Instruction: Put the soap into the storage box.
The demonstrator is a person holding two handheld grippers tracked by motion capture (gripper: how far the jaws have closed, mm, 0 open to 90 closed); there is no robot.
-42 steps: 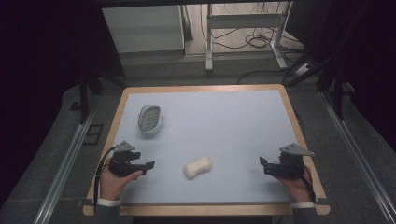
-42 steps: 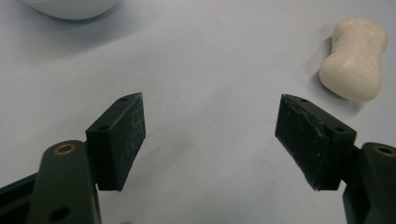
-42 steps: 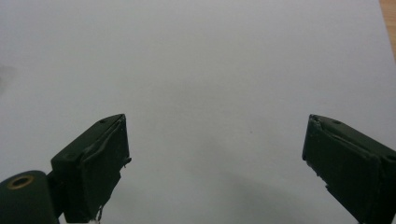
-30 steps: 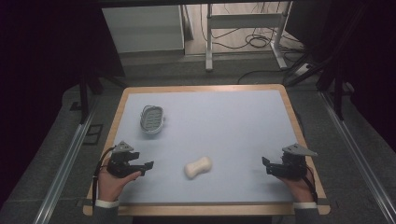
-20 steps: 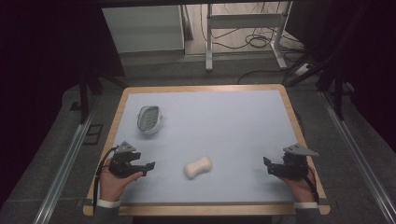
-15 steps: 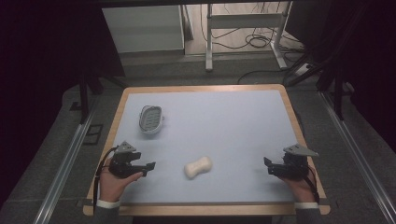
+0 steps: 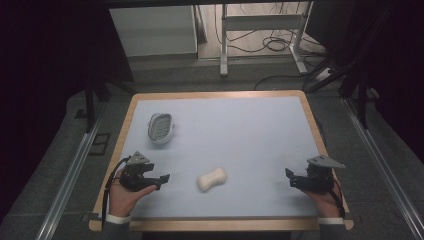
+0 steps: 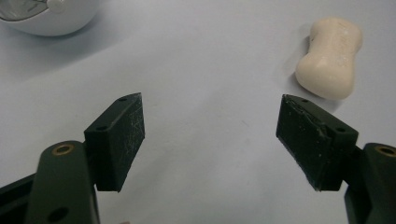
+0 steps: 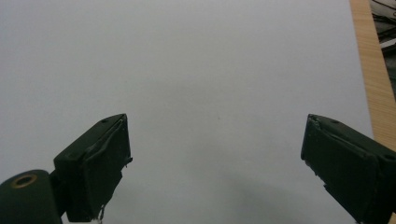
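A cream, waisted bar of soap (image 7: 212, 179) lies on the pale blue table top, near the front and a little left of centre. In the left gripper view the soap (image 8: 329, 58) sits ahead and to the right of the jaws. A white soap dish (image 7: 161, 127) with a slotted insert stands at the back left; its rim (image 8: 51, 18) shows at the top left of the left gripper view. My left gripper (image 7: 164, 179) rests open at the front left, pointing toward the soap, empty. My right gripper (image 7: 289, 176) is open at the front right over bare table (image 9: 210, 93).
The table has a raised wooden border (image 7: 315, 125), seen also as a wooden border (image 9: 373, 88) at the right of the right gripper view. Behind the table stand a white cabinet (image 7: 152, 30), metal desk legs (image 7: 260, 22) and floor cables (image 7: 280, 45).
The right gripper has drifted slightly toward the front right. The left gripper, the soap and the dish have stayed where they were.
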